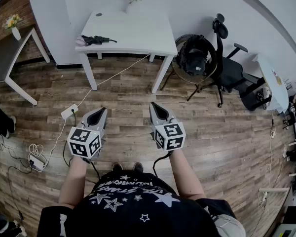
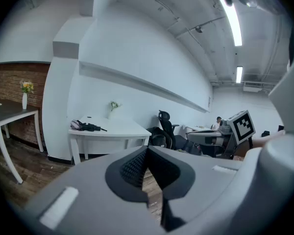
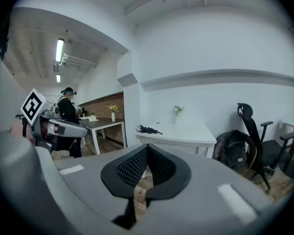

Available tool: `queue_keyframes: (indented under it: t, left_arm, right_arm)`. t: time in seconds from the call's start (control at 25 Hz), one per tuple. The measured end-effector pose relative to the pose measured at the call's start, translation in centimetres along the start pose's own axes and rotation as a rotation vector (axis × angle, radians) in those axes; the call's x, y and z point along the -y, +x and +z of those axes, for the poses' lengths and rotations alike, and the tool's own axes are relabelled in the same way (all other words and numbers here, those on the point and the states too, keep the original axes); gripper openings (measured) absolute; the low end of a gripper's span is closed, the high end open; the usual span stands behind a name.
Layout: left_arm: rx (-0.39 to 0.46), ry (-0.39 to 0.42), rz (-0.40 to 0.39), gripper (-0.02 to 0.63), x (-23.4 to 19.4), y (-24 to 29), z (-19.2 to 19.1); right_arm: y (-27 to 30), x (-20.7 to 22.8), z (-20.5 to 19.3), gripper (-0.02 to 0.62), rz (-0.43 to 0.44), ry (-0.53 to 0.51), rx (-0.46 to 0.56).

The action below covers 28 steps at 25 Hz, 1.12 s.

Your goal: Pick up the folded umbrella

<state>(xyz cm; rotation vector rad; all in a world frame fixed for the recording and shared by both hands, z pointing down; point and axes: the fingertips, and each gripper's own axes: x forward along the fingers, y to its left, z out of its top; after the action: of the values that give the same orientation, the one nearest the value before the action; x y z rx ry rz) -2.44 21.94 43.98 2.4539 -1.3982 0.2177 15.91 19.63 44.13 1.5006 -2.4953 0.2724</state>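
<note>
The pickup is only just starting: the left hand-held gripper and right hand-held gripper are hovering over the floor, jaws together and empty. The folded umbrella is lying on the table, well ahead of both. The next move is probably calling for stepping closer and opening one.

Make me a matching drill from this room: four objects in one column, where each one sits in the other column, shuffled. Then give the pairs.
Objects
1. folded umbrella
2. black backpack
3. white power strip
4. vase of yellow flowers

Places
A. on the wooden floor
B. on the dark table
C. on the white table, near its left end
D. in the round-backed chair

Pairs: 1-C, 2-D, 3-A, 4-B
</note>
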Motion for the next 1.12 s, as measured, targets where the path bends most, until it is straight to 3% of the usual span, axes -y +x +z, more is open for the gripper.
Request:
queue_keyframes:
  t: [0.44, 0.72, 1.12]
  left_arm:
    - [-0.013, -0.011, -0.017, 0.0, -0.7, -0.6, -0.8]
    - [-0.021, -0.044, -0.025, 0.0, -3.1, -1.3, -1.9]
    - [-0.014, -0.065, -0.004, 0.0, -6.4, -1.4, -2.1]
  right_arm:
    - [0.1, -1.0, -0.6, 0.015, -0.023, 0.005, -0.019]
    - [0.8, -2.0, -0.1, 0.016, -0.049, 0.075, 0.049]
    - [2.1, -2.2, -1.4, 0.017, -0.078, 0.086, 0.024]
